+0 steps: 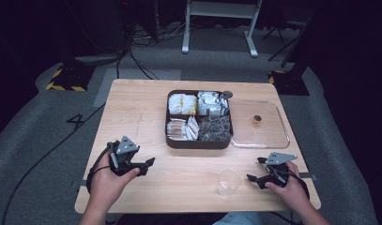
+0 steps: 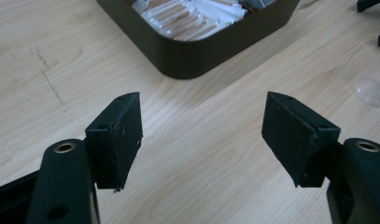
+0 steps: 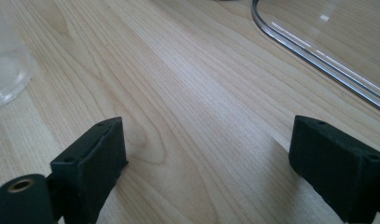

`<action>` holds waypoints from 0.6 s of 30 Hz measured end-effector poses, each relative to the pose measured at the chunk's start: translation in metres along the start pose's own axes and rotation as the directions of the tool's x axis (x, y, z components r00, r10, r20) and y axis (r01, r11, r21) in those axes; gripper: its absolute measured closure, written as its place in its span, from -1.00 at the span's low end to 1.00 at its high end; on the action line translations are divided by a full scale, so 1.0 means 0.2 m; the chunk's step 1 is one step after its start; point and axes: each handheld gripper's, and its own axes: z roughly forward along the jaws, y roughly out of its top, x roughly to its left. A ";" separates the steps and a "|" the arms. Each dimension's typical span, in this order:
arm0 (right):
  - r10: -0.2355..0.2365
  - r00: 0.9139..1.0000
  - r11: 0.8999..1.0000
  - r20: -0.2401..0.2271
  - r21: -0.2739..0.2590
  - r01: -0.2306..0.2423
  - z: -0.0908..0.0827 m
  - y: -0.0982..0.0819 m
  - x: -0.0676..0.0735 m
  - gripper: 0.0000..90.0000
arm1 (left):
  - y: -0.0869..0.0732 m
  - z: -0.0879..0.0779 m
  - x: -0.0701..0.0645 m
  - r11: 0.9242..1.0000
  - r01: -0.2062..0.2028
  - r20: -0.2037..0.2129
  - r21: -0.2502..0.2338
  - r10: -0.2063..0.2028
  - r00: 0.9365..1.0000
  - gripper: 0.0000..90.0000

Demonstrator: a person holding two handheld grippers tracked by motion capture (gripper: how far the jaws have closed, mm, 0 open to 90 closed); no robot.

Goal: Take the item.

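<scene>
1. Plainly at rest before a pick: left tool [image 1: 148,167] at the near left of the bench [image 1: 132,98], right tool [image 1: 254,169] at the near right, each in a person's hand.
2. Left tool [image 2: 202,99]: released, jaws wide, nothing but bare wood between the pads. Aimed at the near left corner of the dark tray [image 2: 197,56], probably to line up on the white sachets [image 2: 192,16] in that compartment.
3. Right tool [image 3: 207,122]: also released, jaws apart, nothing gripped. Kept low beside the clear cup [image 1: 228,181], most likely ready to steady or lift it.
4. Clear cup: upright near the front edge of the bench, between the two tools and closer to the right one, well apart from the tray. Placed there, by the look of it, as the vessel for whatever comes out of the tray, within easy reach of both hands.
5. Dark tray [image 1: 199,140]: at the middle of the bench, farther off than the cup, split into four compartments. Yellow packets [image 1: 182,103] far left, silver packets [image 1: 212,103] far right, white sachets [image 1: 181,129] near left, dark packets [image 1: 216,128] near right.
6. Clear lid [image 1: 282,136]: flat on the bench, touching or just beside the tray's right side, set aside so the compartments stay open from above.
7. Next, as a judgement: reach with the left tool into the near left compartment, jaws narrowed to pinch one thin sachet without dragging its neighbours.
</scene>
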 end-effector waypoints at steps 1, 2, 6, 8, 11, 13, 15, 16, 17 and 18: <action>0.000 1.000 1.000 0.000 0.000 0.000 0.00 0.00 0.00 -0.75 | 0.01 0.00 0.00 1.000 0.002 0.004 -0.006 -0.002 1.000 -0.34; 0.003 1.000 1.000 0.001 0.000 -0.003 0.00 0.00 0.00 -0.75 | 0.03 0.01 0.00 1.000 -0.006 0.002 -0.019 0.006 1.000 -0.32; 0.006 1.000 1.000 0.005 0.000 -0.006 0.00 0.00 0.00 -0.75 | 0.08 0.03 0.01 0.999 0.002 0.014 -0.051 -0.001 1.000 -0.31; 0.016 1.000 1.000 0.013 0.001 -0.016 0.00 0.00 0.01 -0.75 | 0.11 0.05 0.01 0.999 -0.001 0.023 -0.053 0.003 1.000 -0.31; 0.018 1.000 1.000 0.014 0.000 -0.018 0.01 0.01 0.01 -0.75 | 0.15 0.08 0.01 0.999 -0.007 0.034 -0.050 0.008 0.999 -0.31; 0.019 1.000 1.000 0.014 0.000 -0.019 0.01 0.01 0.01 -0.75 | 0.18 0.10 0.01 0.999 -0.008 0.046 -0.051 0.010 0.999 -0.31; 0.018 1.000 1.000 0.013 -0.001 -0.018 0.01 0.01 0.01 -0.75 | 0.20 0.11 0.01 0.999 -0.012 0.042 -0.052 0.014 0.999 -0.31; 0.018 1.000 1.000 0.013 -0.001 -0.018 0.01 0.01 0.01 -0.75 | 0.22 0.12 0.02 0.998 -0.021 0.033 -0.062 0.023 0.999 -0.31; 0.018 1.000 1.000 0.011 -0.002 -0.018 0.01 0.01 0.01 -0.75 | 0.23 0.13 0.03 0.997 -0.018 0.025 -0.072 0.020 0.999 -0.31; 0.016 1.000 1.000 0.009 -0.002 -0.016 0.01 0.01 0.00 -0.75 | 0.24 0.14 0.03 0.997 -0.012 0.024 -0.080 0.014 1.000 -0.32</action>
